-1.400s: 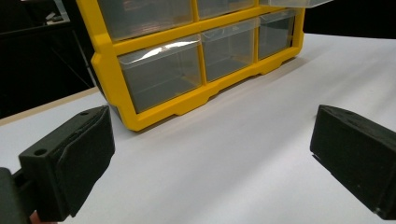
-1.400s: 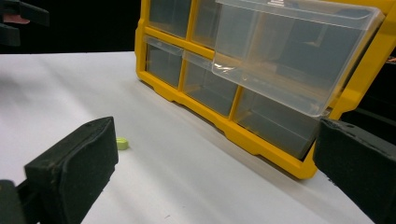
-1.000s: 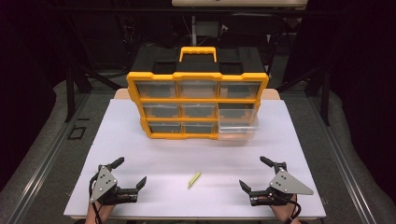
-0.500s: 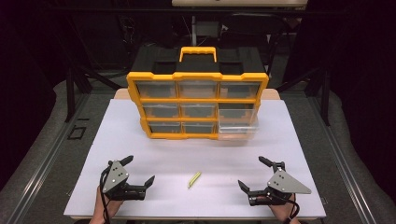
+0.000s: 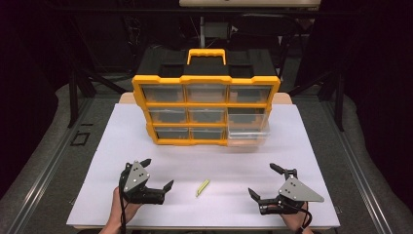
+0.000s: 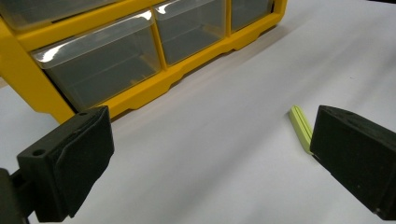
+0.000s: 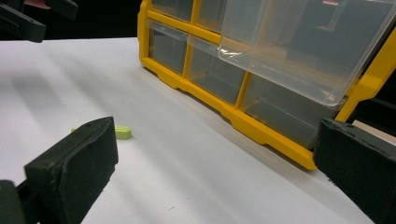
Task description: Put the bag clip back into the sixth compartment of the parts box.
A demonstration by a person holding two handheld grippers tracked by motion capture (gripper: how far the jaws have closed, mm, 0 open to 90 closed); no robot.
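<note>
A yellow drawer organizer (image 5: 206,109) stands at the far middle of the white table (image 5: 316,146), one clear drawer (image 5: 248,131) pulled out at its lower right, while the left gripper (image 5: 157,174) and right gripper (image 5: 265,180), jaws wide and empty, flank a small green stick (image 5: 202,187) near the front edge.

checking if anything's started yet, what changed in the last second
The left claw moved in toward the small green stick, jaws open, nothing gripped. The right claw stayed put, also open. The stick, the yellow drawer organizer and its pulled-out clear drawer kept their places.
</note>
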